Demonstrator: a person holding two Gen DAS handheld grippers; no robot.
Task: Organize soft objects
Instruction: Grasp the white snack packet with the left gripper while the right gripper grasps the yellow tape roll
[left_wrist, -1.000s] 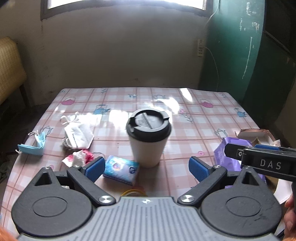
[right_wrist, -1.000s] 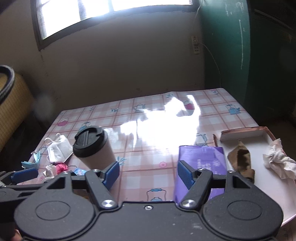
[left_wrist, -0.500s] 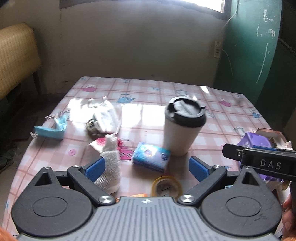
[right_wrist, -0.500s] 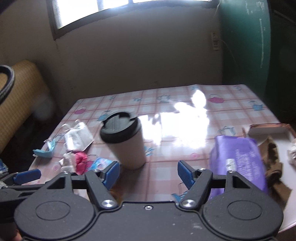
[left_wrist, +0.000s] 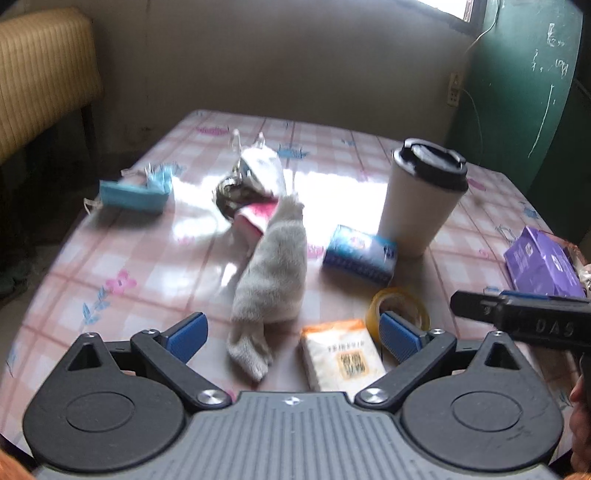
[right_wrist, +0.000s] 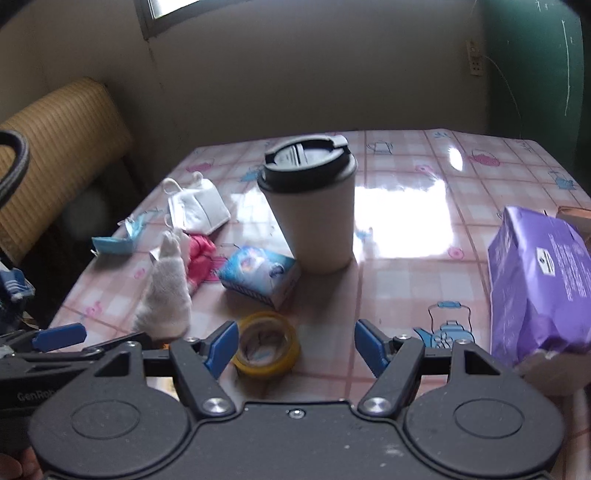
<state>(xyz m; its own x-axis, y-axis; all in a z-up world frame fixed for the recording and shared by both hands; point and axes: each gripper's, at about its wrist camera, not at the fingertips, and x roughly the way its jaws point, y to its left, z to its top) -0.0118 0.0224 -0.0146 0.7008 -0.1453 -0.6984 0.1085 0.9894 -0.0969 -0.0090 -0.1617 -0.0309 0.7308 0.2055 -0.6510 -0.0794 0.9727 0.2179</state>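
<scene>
My left gripper (left_wrist: 291, 334) stands wide open with nothing between its 2 blue pads, and my right gripper (right_wrist: 293, 349) is likewise spread wide and holds nothing, though the yellow tape roll (right_wrist: 266, 345) lies just inside its left pad. I take the coffee cup (left_wrist: 421, 195) as my landmark. Nearest me, well in front of the cup, lies the orange tissue packet (left_wrist: 341, 360), and just beside it the toe of the grey-white sock (left_wrist: 275, 273), which stretches away toward the cup's left. It looks fluffy, limp and very light; I judge it will fold and droop when lifted, so I would pinch it across the thick middle, where the bulk gives my pads something to bite, not at the thin toe. The blue tissue pack (left_wrist: 360, 254) sits just in front of the cup, almost touching its base; it should be squashy and its wrapper slick, so a grip across its short sides seems best. Left of the cup, past the sock, lies a pink cloth (left_wrist: 255, 216), then a white mask (right_wrist: 195, 206) and, farther left, a blue mask (left_wrist: 135, 192), both flimsy, thin things. Right of the cup, well apart, rests the purple pack (right_wrist: 539, 280). All of them lie on the checked tablecloth (left_wrist: 129, 258).
</scene>
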